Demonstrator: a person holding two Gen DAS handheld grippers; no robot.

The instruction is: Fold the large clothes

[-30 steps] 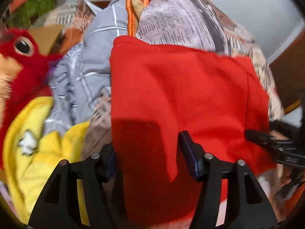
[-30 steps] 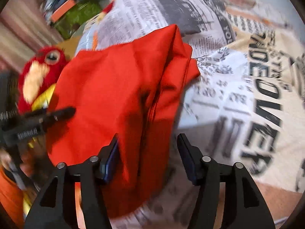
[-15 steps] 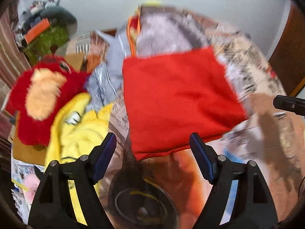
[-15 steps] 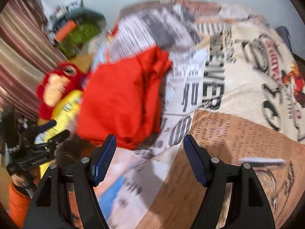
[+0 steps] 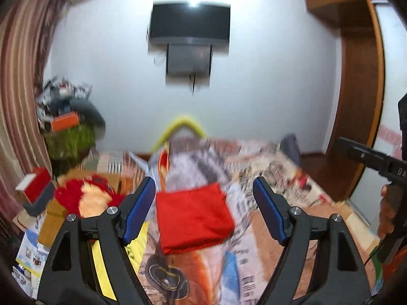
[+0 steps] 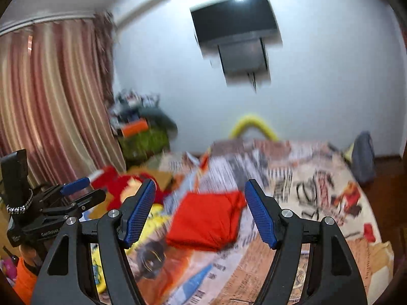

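A red garment (image 5: 193, 216) lies folded into a flat rectangle on the newspaper-print bedspread (image 5: 274, 178); it also shows in the right wrist view (image 6: 208, 221). My left gripper (image 5: 203, 211) is open and empty, held well back and above the garment. My right gripper (image 6: 199, 211) is open and empty too, also raised and back from it. The left gripper shows at the left of the right wrist view (image 6: 76, 190). The right gripper's body shows at the right edge of the left wrist view (image 5: 374, 160).
A red and cream plush toy (image 5: 84, 198) and a yellow garment (image 6: 157, 218) lie left of the red one. A cluttered stand (image 5: 68, 127) is by the striped curtain (image 6: 51, 101). A television (image 5: 189, 24) hangs on the far wall. A wooden door frame (image 5: 361, 89) is at right.
Both grippers let go of the red garment, opened wide and pulled back and up. The garment now lies folded on the bed and the far wall has come into view.
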